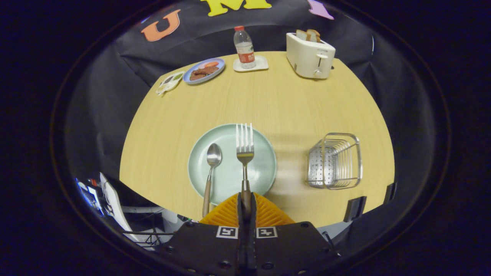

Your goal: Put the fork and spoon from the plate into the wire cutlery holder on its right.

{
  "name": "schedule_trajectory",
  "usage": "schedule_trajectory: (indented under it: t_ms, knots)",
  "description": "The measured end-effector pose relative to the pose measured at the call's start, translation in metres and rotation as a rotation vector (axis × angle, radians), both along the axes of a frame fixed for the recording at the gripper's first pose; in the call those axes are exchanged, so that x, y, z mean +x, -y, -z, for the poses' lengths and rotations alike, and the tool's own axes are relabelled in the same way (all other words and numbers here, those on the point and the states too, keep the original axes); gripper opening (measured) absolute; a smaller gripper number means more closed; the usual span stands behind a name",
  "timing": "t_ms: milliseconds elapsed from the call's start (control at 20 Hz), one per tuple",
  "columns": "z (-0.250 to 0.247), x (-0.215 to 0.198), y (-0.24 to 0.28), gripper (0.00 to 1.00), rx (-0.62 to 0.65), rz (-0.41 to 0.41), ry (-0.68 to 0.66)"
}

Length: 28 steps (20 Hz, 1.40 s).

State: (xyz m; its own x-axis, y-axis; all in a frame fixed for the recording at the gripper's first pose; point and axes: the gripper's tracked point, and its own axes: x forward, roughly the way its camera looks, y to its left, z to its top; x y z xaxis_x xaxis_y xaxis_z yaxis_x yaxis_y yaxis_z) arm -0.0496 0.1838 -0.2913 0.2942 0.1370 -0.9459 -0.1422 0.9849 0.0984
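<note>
My gripper (246, 200) is shut on the fork (244, 147): both orange fingers (226, 212) press on its handle. The fork points away from me, its tines over the far rim of the pale green plate (264, 168). It looks raised above the plate. A spoon (212, 165) with a wooden handle lies on the left part of the plate, its handle sticking out over the near rim toward me. The wire cutlery holder (335, 161) stands on the table to the right of the plate, its open top tilted toward me.
On the far side of the wooden table (276, 99) stand a water bottle (244, 48) on a white coaster, a white toaster (310, 57) with bread, a blue plate of food (204, 70) and a small white dish (170, 82). Two black clamps (355, 209) grip the near right edge.
</note>
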Motion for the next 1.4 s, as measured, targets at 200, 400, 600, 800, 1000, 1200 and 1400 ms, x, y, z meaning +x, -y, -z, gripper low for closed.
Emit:
schedule_trajectory:
  t_ms: [200,400,600,800,1000,1200,1400]
  knots:
    - [-0.047,0.011,0.058,0.02,-0.041,0.032,0.014]
    - [-0.068,0.017,0.104,0.02,-0.067,0.064,-0.032]
    - [-0.058,0.013,0.121,0.02,-0.059,0.098,-0.139]
    - [-0.041,0.008,0.125,0.03,-0.036,0.135,-0.241]
    - [-0.027,0.008,0.128,0.02,-0.013,0.188,-0.318]
    - [-0.019,0.009,0.127,0.05,0.012,0.231,-0.361]
    - [-0.013,0.011,0.123,0.06,0.032,0.246,-0.370]
